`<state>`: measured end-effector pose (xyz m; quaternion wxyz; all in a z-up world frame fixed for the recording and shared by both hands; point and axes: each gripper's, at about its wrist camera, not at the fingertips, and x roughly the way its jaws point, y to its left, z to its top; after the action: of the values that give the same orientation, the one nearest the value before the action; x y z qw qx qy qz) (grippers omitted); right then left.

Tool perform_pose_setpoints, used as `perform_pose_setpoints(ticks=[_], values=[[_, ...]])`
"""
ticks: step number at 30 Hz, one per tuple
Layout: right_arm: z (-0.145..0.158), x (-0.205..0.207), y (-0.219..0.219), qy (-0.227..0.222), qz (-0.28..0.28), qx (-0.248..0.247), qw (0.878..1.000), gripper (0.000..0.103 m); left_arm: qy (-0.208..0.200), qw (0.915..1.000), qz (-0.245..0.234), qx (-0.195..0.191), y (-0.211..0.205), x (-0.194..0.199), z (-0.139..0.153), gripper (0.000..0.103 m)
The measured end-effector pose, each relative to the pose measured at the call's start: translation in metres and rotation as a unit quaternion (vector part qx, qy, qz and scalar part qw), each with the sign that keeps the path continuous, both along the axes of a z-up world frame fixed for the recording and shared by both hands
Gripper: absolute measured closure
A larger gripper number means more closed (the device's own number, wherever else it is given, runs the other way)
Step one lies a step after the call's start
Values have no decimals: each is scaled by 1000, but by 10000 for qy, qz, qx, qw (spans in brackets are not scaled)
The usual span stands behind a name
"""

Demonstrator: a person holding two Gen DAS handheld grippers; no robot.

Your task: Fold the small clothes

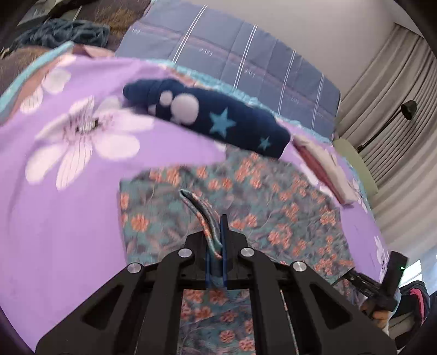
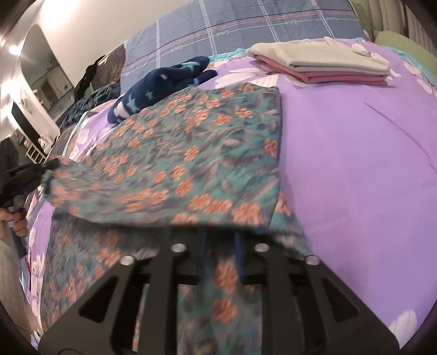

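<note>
A teal garment with orange flowers [image 1: 245,196] lies on the purple bedsheet [image 1: 68,218]. My left gripper [image 1: 217,232] is shut on a bunched edge of this floral garment. In the right wrist view the garment [image 2: 191,153] is lifted and folded over, and the left gripper [image 2: 41,168] holds its left corner. My right gripper [image 2: 220,240] has the garment's near edge draped over its fingers; its jaws are hidden under the cloth. The right gripper also shows in the left wrist view [image 1: 382,286] at the garment's right edge.
A navy fleece item with stars [image 1: 213,117] lies beyond the garment. A stack of folded cream and pink clothes [image 2: 322,64] sits at the far right of the bed. A blue plaid quilt [image 2: 245,24] is at the head. Curtains [image 1: 396,109] and a lamp stand to the right.
</note>
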<state>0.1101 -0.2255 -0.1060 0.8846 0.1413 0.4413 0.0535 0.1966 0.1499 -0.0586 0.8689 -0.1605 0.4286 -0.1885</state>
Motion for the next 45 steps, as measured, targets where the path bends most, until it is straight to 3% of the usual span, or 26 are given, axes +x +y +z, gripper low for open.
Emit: perform_pose_setpoints(ticks=[2, 5, 8, 10, 11, 12, 13, 16, 17, 18, 20, 22, 24, 26, 28, 31, 34, 36, 38, 40, 41, 42, 43, 45], values=[[11, -6, 9, 146, 488, 55, 9987, 65, -34, 10000, -49, -29, -2, -3, 0, 98], [43, -10, 18, 168, 1387, 279, 9898, 67, -202, 9997, -167, -18, -6, -5, 11, 98], [84, 5, 1, -488, 960, -25, 9942, 63, -357, 9989, -290, -17, -14, -7, 23, 98], [88, 42, -12, -554, 387, -858, 9940, 58, -414, 9985, -343, -31, -19, -9, 27, 98], [81, 61, -19, -429, 258, -1024, 9935, 55, -440, 9984, -363, -32, -22, -9, 28, 98], [71, 81, -27, -213, 160, -984, 9948, 55, -457, 9982, -386, -36, -25, -10, 29, 98], [53, 106, -42, 139, -20, -661, 9977, 55, -459, 9981, -398, -42, -27, -11, 29, 98], [17, 143, -71, 641, -377, 141, 9971, 48, -458, 9980, -432, -3, -32, -12, 29, 98], [8, 149, -76, 674, -399, 493, 9957, 55, -467, 9979, -444, 32, -33, -11, 30, 98], [4, 152, -80, 639, -446, 726, 9943, 97, -498, 9978, -438, 61, -32, -11, 32, 98], [9, 150, -80, 558, -497, 852, 9936, 99, -607, 9972, -421, 66, -30, -13, 37, 98], [32, 139, -78, 67, -589, 624, 9963, 99, -803, 9959, -394, 120, -26, -15, 43, 98], [42, 144, -73, -188, -711, -117, 9972, 99, -891, 9952, -323, 231, -22, -13, 41, 98], [30, 156, -75, 30, -740, -611, 9954, 95, -790, 9959, -195, 403, -15, -5, 26, 98], [16, 158, -85, 232, -754, -446, 9959, 95, -456, 9974, -73, 555, -7, 3, -4, 98], [22, 140, -85, 17, -804, -66, 9967, 93, -90, 9984, -95, 544, 1, 5, -35, 97], [42, 107, -63, -226, -238, 33, 9995, 93, -61, 9988, -75, 479, 6, 2, -44, 95], [51, 83, -38, -375, 458, 113, 9982, 93, -139, 9987, -4, 500, 8, -1, -39, 86], [48, 62, -11, -275, 984, -295, 9943, 92, -251, 9977, 139, 613, 9, -5, -31, 75], [33, 54, 4, -61, 1003, -1243, 9871, 92, -412, 9972, 208, 582, 11, -13, -21, 65], [18, 51, 6, 36, 747, -2171, 9733, 90, -580, 9966, 239, 525, 13, -20, -13, 63], [6, 49, 2, 5, 562, -2731, 9603, 88, -730, 9961, 208, 441, 14, -29, -6, 62], [1, 48, -4, -49, 406, -2895, 9563, 88, -788, 9960, 174, 395, 14, -33, -3, 59], [6, 45, -22, 6, 98, -2473, 9689, 94, -885, 9951, 134, 429, 13, -45, 2, 55]])
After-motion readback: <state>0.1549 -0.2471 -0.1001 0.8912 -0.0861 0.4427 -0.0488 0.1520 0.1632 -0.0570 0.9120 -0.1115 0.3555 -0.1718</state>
